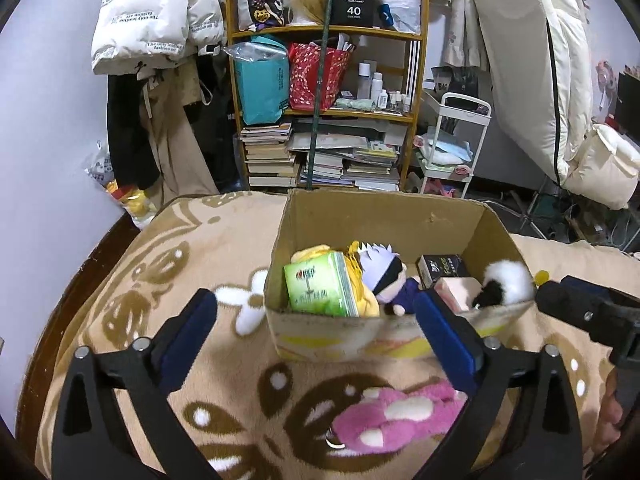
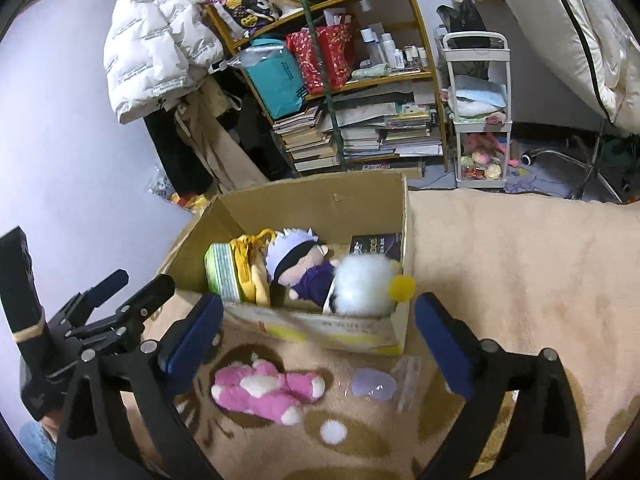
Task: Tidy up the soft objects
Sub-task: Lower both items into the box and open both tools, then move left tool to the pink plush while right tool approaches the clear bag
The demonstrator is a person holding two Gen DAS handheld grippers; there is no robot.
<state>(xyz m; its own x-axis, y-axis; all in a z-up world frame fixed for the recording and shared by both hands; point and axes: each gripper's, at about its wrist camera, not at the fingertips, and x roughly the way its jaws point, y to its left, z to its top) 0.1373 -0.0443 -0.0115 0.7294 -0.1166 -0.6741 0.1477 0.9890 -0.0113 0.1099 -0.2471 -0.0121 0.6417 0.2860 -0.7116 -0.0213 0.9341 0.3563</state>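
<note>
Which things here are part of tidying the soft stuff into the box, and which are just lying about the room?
For the job:
- cardboard box
- pink plush toy on the blanket
- small white pompom
- white-haired doll in the box
- white fluffy ball in the box

Lying about:
- bookshelf
- white puffer jacket
- white trolley
- stacked books

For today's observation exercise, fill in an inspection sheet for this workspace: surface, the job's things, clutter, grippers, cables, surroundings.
Surface: beige patterned blanket, soft and uneven.
Job's things: cardboard box holding a doll, a tissue pack and a white fluffy toy; pink plush toy and small white pompom on the blanket outside the box.
Clutter: purple item in clear wrapping beside the box.
Grippers: left gripper and right gripper both open, nothing between the fingers.
Cables: some on the floor at far right.
Surroundings: crowded bookshelf, white jacket, white cart.
</note>
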